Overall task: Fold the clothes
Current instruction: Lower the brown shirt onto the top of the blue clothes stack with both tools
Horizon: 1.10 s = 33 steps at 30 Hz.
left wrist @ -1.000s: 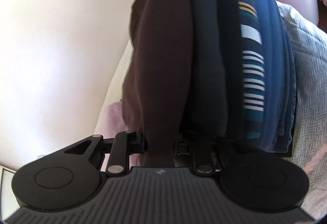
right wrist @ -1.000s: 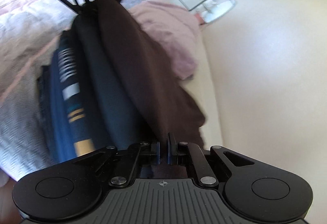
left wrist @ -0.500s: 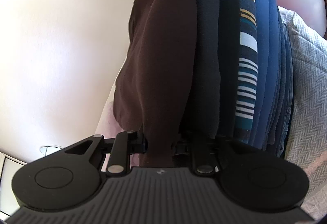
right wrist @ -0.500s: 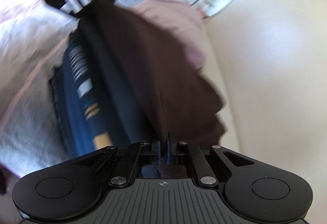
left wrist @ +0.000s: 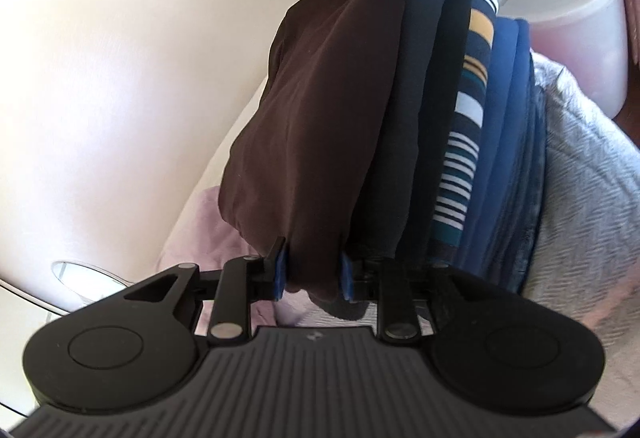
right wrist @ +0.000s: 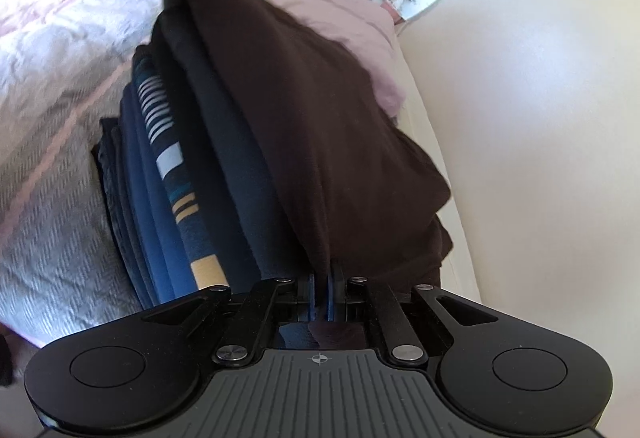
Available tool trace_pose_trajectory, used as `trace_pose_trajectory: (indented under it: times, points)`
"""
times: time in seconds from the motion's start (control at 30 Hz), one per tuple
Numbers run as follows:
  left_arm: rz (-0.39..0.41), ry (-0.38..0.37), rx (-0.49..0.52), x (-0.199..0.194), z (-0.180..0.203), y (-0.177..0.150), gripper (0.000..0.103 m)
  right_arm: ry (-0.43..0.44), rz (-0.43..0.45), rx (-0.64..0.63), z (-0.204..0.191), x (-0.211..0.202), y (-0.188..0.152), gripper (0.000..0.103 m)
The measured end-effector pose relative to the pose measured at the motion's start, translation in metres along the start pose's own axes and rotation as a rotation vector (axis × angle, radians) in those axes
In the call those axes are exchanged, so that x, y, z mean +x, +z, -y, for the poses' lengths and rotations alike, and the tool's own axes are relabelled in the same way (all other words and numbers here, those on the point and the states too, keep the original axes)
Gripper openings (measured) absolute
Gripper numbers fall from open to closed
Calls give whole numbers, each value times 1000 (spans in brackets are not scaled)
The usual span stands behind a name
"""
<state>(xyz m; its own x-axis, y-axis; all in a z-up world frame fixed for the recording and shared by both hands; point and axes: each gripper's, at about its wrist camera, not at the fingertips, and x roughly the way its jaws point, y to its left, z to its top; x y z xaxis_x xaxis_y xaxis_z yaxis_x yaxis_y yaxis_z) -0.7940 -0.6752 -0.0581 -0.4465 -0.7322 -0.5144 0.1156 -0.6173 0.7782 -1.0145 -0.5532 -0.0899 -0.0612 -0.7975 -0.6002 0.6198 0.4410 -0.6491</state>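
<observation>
Grey herringbone bedspread covers the bed (left wrist: pixel 580 158), and on it sits a stack of folded clothes (left wrist: pixel 516 126) in blues and navy, with a striped garment (left wrist: pixel 460 158) among them. It seems to be close to the bed's wall-side edge, though the fisheye makes that hard to judge. A crumpled pink cloth (right wrist: pixel 344 22) lies just beyond the stack.

You hold the brown garment (left wrist: pixel 320 98) stretched between both tools along the top of the stack. The left gripper (left wrist: pixel 312 274) has its jaws clamped on a thick bunch of cloth at one end. The right gripper (right wrist: pixel 320 292) has its jaws nearly together on a thin edge at the other end. The garment's middle billows away from the layer beneath it rather than lying flat.

This fits either setting a folded piece onto the stack or taking it off. Either way:

- **Tension:** keep the held edge taut and your two hands level, so the fold doesn't open.
- **Alignment:** keep that edge parallel to the long edges of the stack below.
- **Clearance:** move slowly, so the loose belly of cloth doesn't drag the navy layer askew.
- **Grip:** watch the thin right-hand hold, since it could slip first.
</observation>
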Motion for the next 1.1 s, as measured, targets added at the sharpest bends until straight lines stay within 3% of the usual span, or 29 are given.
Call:
trace_pose_trajectory:
  times: [0.17, 0.43, 0.57, 0.63, 0.7, 0.97, 1.1]
  points:
    - [-29, -41, 29, -9, 14, -2, 17, -8, 2, 9, -7, 5, -1, 5]
    - [-56, -37, 14, -22, 32, -1, 19, -1, -3, 3, 1, 1, 0, 6]
    - [-65, -24, -6, -15, 21, 2, 25, -30, 0, -11, 8, 2, 10, 6]
    - [-66, -17, -24, -13, 15, 2, 33, -48, 0, -11, 10, 4, 14, 7]
    - [-63, -25, -45, -13, 14, 2, 48, -66, -3, -6, 12, 6, 18, 8]
    - [-57, -28, -116, -8, 15, 6, 51, -77, 10, 68, 18, -1, 18, 40]
    - [-53, -16, -162, -17, 17, 5, 52, -81, 14, 78, 12, -7, 20, 45]
